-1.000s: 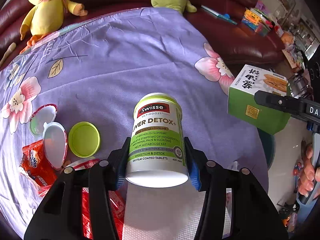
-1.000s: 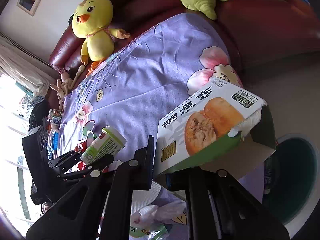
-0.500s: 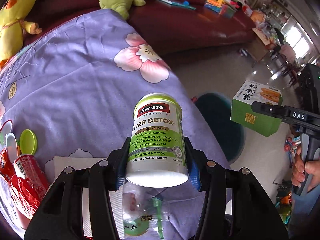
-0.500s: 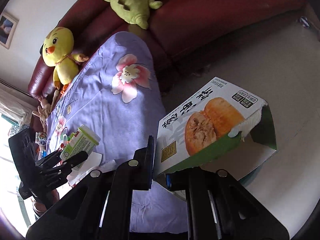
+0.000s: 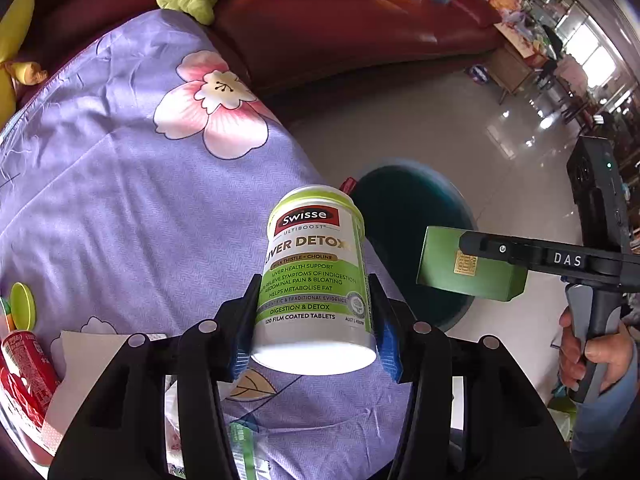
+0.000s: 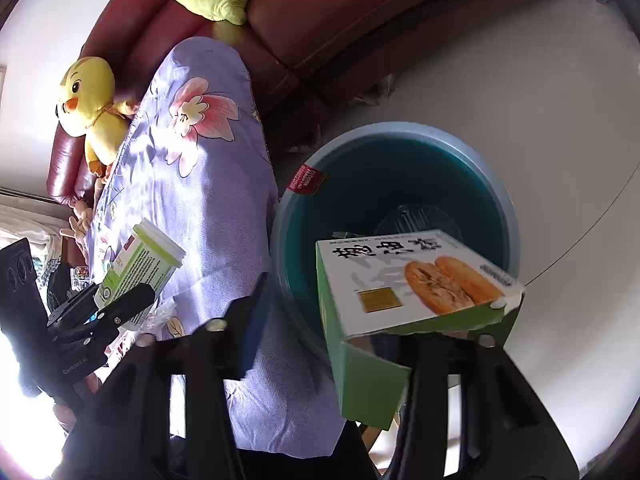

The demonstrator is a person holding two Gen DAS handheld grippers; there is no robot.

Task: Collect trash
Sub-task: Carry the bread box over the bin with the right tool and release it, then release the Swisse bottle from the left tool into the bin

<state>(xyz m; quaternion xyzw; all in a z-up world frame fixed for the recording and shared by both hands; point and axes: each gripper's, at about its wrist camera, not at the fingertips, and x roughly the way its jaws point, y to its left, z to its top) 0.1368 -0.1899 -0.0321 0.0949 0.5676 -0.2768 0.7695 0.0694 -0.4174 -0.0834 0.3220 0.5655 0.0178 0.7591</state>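
My left gripper [image 5: 316,328] clamps a smooth white-and-green bottle [image 5: 314,276] labelled "Swisse Liver Detox", held above purple floral cloth [image 5: 120,200]. My right gripper's [image 6: 340,344] jaws have parted; the green cardboard box [image 6: 400,292] hangs over the round teal bin [image 6: 400,184] on glossy floor.

The bin [image 6: 396,184] stood on the floor [image 6: 520,92] just beside the cloth-covered surface [image 5: 132,208]; the box [image 6: 412,284] hung over it, the sofa [image 5: 360,28] behind, the bottle [image 5: 316,276] above the surface's edge.

Purple floral cloth [image 5: 120,208], green lid [image 5: 23,306], red wrapper [image 5: 24,368], possibly napkin [image 5: 86,364]
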